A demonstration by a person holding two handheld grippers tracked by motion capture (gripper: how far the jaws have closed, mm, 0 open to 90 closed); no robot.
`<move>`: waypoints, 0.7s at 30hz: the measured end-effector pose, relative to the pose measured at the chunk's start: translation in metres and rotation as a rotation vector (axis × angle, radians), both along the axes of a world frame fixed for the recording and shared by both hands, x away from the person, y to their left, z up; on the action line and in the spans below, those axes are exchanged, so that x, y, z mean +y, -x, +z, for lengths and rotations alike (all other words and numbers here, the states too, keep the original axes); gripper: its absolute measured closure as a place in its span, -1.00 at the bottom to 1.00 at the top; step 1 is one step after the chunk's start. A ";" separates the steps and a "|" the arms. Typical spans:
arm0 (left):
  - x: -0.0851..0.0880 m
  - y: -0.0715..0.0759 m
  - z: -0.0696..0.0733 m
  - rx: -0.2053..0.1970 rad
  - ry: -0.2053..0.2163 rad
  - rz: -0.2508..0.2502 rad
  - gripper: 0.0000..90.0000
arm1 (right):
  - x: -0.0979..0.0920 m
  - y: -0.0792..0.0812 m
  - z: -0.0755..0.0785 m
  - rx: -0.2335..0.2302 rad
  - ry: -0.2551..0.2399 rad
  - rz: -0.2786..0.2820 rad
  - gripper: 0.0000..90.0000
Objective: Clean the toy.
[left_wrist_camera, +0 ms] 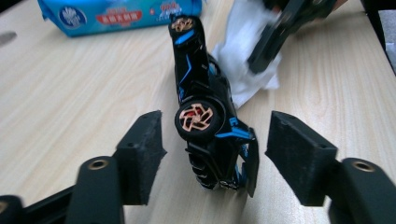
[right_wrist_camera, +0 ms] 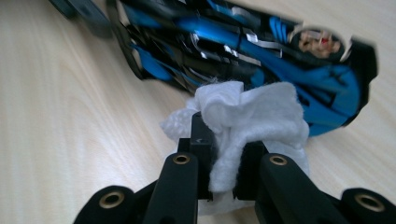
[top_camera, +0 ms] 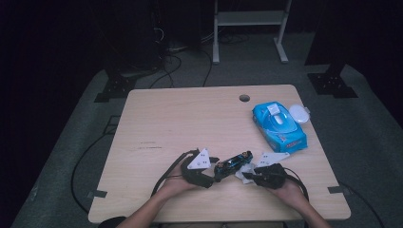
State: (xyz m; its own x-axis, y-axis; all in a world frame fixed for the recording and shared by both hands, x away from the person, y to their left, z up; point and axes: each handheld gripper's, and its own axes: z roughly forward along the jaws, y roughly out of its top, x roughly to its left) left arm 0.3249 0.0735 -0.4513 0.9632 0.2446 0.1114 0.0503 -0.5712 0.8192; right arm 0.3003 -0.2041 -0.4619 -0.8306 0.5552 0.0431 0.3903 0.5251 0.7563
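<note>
Toy car (left_wrist_camera: 205,116), black-blue, on its side at near-centre bench (top_camera: 180,118): light, rigid plastic, thin spoiler fragile. Your left tongs (left_wrist_camera: 212,147) released, straddling tail; grip body, not wheels. Right tongs (right_wrist_camera: 219,154) clenched on soft white wipe (right_wrist_camera: 252,112), touching car.
</note>
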 end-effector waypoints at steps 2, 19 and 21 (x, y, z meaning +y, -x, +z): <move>-0.001 -0.002 -0.003 0.013 -0.002 0.010 -0.24 | -0.002 0.003 0.006 -0.014 -0.023 0.002 0.80; -0.008 -0.018 -0.011 0.079 0.013 0.034 0.29 | 0.036 -0.010 0.048 -0.090 -0.175 -0.010 0.80; -0.007 -0.019 -0.010 0.074 0.019 0.042 0.29 | 0.049 -0.015 0.047 -0.082 -0.169 0.004 0.80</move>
